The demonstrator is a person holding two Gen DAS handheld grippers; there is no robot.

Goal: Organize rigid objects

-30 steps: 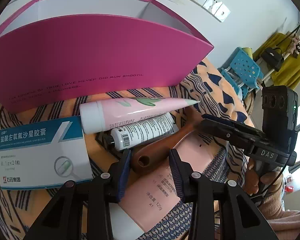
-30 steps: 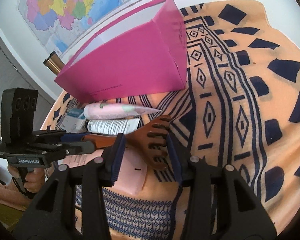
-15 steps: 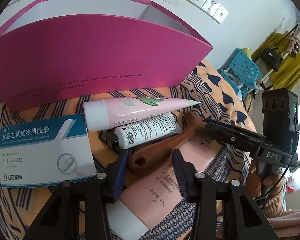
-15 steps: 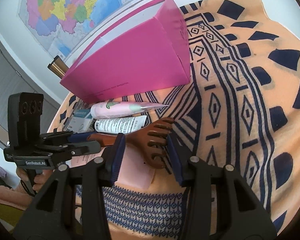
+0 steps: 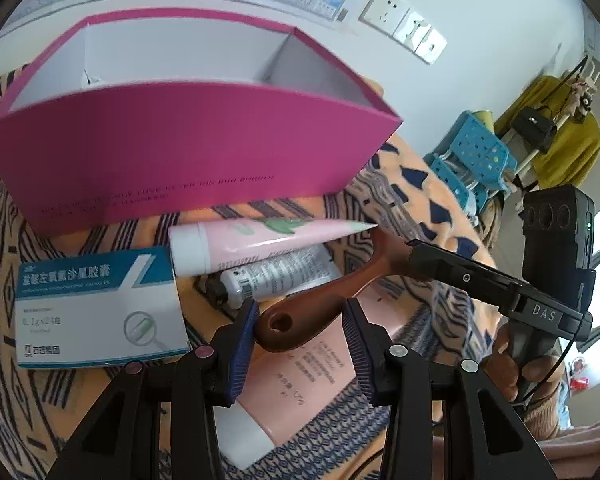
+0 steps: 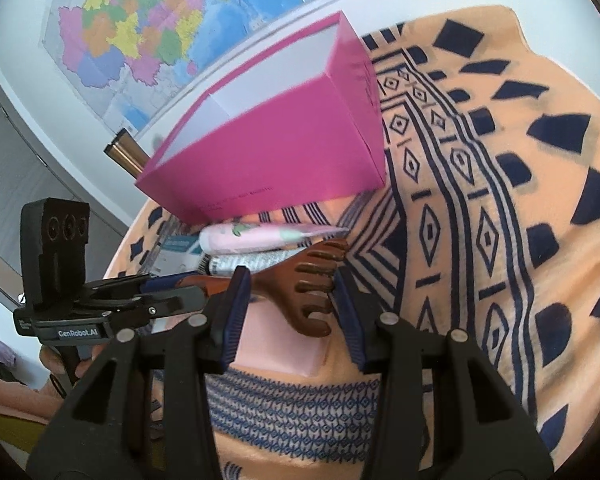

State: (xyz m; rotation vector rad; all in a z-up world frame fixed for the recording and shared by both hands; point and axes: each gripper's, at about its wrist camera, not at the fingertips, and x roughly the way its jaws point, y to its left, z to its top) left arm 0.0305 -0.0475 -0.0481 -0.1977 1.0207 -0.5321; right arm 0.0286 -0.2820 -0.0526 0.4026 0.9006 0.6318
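A brown wooden comb is held at both ends, a little above the table. My left gripper is shut on its handle end. My right gripper is shut on its toothed head. Under the comb lie a pale pink tube, a white printed tube and a pink tube with green leaves. A blue and white medicine box lies to the left. An open magenta box stands behind them; it also shows in the right wrist view.
An orange cloth with dark blue patterns covers the table. A blue patterned cloth lies under the pale pink tube. A brass tube stands behind the magenta box. Blue plastic stools stand off the table's right.
Both grippers have risen with the comb, and the views now look down more into the magenta box. The tubes and the medicine box have stayed in place.
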